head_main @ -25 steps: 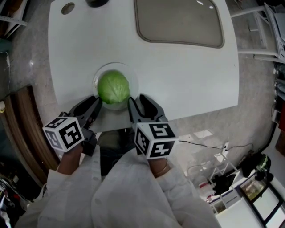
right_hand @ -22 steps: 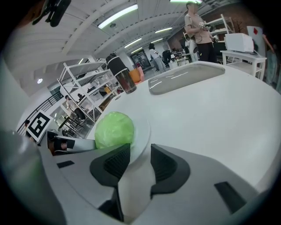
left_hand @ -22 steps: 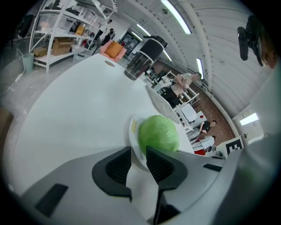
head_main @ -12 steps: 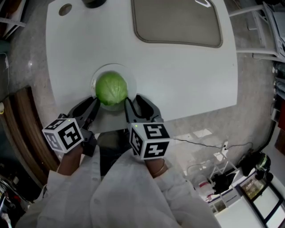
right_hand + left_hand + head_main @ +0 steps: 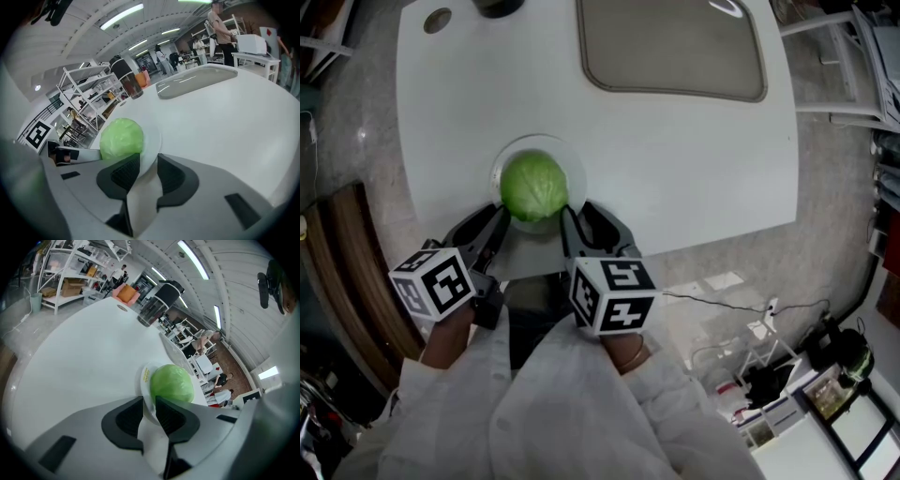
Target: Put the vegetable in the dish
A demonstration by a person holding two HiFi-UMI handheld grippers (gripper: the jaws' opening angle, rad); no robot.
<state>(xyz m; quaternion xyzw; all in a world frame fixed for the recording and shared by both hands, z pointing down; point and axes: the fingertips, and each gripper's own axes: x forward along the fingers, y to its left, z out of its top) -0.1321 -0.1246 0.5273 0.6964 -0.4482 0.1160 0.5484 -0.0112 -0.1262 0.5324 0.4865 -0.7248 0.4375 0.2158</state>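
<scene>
I see one whole head of cabbage, round, pale green and tightly wrapped in its leaves. It sits in the middle of a shallow round dish of pale, glassy material. The cabbage fills most of the dish, so only the rim shows around it. A small yellowish mark sits on the rim on my left side. The dish is at the near edge of the white bench. Its near rim runs between the jaws of my left claw and my right claw, both closed narrowly on it. I can't tell whether it rests on the bench.
</scene>
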